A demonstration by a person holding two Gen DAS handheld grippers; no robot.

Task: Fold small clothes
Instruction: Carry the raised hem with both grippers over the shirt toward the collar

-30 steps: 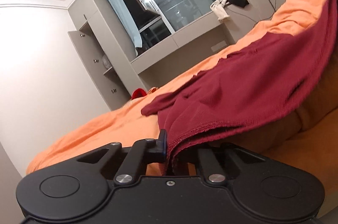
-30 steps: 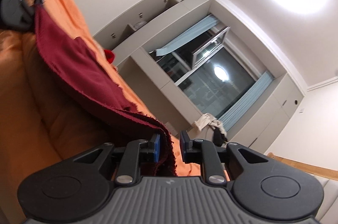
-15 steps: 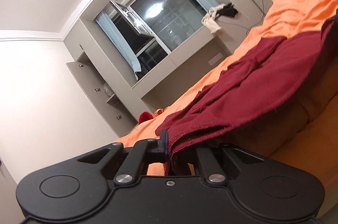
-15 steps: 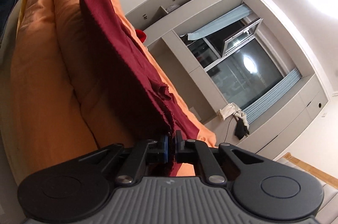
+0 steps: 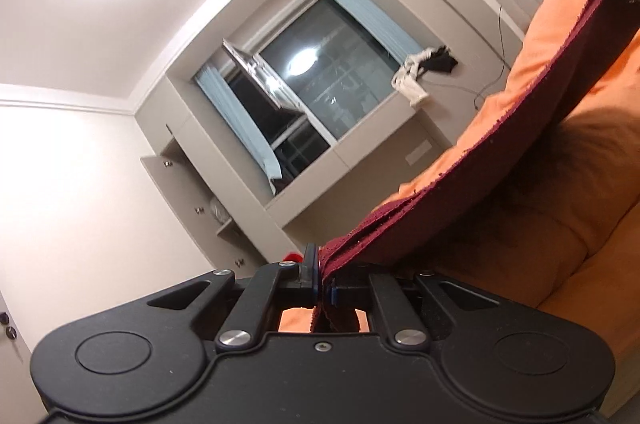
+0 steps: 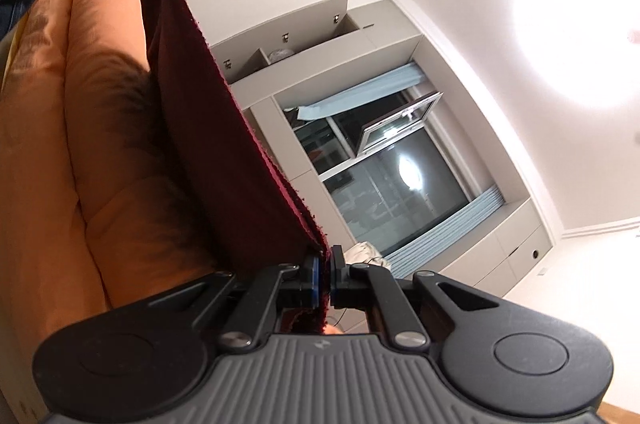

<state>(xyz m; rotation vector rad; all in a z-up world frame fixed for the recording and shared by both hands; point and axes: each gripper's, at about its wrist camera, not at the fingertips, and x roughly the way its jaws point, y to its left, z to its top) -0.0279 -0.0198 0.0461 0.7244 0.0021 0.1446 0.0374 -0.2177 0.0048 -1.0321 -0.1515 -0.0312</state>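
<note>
One dark red garment (image 5: pixel 472 184) is suspended between two tools, above the bed. The left tool (image 5: pixel 323 286) is pressed together on one corner of the garment's frayed edge; the right tool (image 6: pixel 325 278) is pressed together on the opposite corner. The right tool's jaws have just been closing, with the cloth between them. The fabric runs taut along its upper edge from one tool to the other, and its lower part hangs toward the orange bedding (image 5: pixel 560 192). In each wrist view the opposite tool appears at the far end of the cloth.

The orange bedding covers the bed below and behind the garment; a dark shadow from the cloth falls on it. No object lies between the garment and the bedding in either view.

Surroundings, counted:
- One window (image 5: pixel 320 80) with a dark pane and one opened sash, flanked by two light blue curtains (image 5: pixel 240 120).
- One built-in grey cabinet unit (image 5: pixel 200 184) beside the window, with open compartments.
- One small heap of white and black clothing (image 5: pixel 420 72) on the sill ledge.
- One ceiling lamp (image 6: pixel 576 36), bright and overexposed.
- One small red object (image 5: pixel 292 257) near the cabinet base, too small to identify.
</note>
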